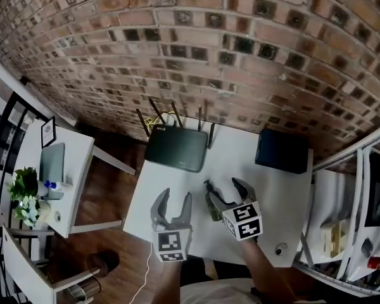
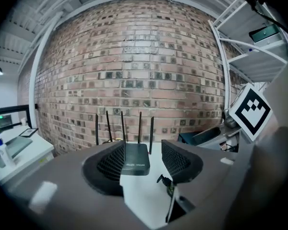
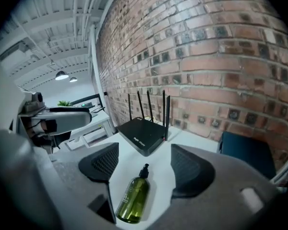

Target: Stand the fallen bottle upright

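Observation:
An olive-green pump bottle [image 3: 133, 199] lies on its side on the white table [image 1: 272, 198], with its black pump toward the router. My right gripper [image 3: 144, 169] hangs over it, open, one jaw on each side and neither touching it. In the head view the bottle [image 1: 212, 209] shows partly under the right gripper [image 1: 223, 185]. My left gripper [image 1: 176, 195] stands open and empty just to the bottle's left. In the left gripper view, the bottle's pump [image 2: 165, 182] peeks out past the right jaw of the left gripper [image 2: 141, 162].
A black router [image 1: 177, 147] with several antennas sits at the table's back, against the brick wall. A dark box [image 1: 282, 151] lies at the back right. A metal shelf [image 1: 342, 220] stands to the right, a side table with a plant [image 1: 25, 192] to the left.

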`<state>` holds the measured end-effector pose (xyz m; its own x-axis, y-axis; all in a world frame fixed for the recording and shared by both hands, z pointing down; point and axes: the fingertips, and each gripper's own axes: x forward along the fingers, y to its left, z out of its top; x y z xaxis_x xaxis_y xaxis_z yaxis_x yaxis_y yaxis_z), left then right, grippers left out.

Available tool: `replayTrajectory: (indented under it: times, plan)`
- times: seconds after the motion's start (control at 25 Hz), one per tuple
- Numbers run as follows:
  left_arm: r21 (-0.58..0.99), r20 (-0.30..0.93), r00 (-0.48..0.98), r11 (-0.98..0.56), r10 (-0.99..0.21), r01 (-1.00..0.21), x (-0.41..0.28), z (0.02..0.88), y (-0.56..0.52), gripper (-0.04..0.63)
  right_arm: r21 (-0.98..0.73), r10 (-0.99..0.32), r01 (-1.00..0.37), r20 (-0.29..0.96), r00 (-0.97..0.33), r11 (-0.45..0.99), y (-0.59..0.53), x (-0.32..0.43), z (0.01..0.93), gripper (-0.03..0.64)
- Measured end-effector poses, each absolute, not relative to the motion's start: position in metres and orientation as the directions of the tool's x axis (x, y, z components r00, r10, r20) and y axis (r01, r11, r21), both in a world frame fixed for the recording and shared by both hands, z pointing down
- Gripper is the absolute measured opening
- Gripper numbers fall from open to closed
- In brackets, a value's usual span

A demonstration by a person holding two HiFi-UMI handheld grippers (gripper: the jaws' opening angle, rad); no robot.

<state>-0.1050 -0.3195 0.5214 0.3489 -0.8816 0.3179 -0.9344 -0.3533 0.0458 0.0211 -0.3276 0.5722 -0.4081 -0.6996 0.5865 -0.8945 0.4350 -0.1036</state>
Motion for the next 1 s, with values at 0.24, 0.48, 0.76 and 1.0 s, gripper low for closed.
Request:
replayTrajectory:
  times: [0.24, 0.48, 0.76, 1.0]
  plan:
    - [0.102, 0.379, 0.358, -0.345, -0.853, -0.933, -0.111, 0.562, -0.337, 0.259, -0.194, -0.563, -0.868, 0.692, -0.451, 0.457, -0.347, 0.01, 0.627, 0.257]
    - [0.143, 0.403, 0.357, -0.328, -0.843, -0.934, -0.119, 0.584, -0.358, 0.259, -0.283, -0.388, -0.833, 0.783, -0.487, 0.476, -0.354, -0.007, 0.688, 0.213]
    - [0.202, 0.434, 0.355, -0.294, -0.828, -0.934, -0.127, 0.602, -0.364, 0.259, -0.392, -0.243, -0.822, 0.823, -0.514, 0.412, -0.355, -0.013, 0.724, 0.173]
    - [0.239, 0.445, 0.362, -0.281, -0.819, -0.929, -0.127, 0.607, -0.365, 0.259, -0.474, -0.161, -0.8, 0.815, -0.556, 0.367, -0.357, -0.017, 0.734, 0.121]
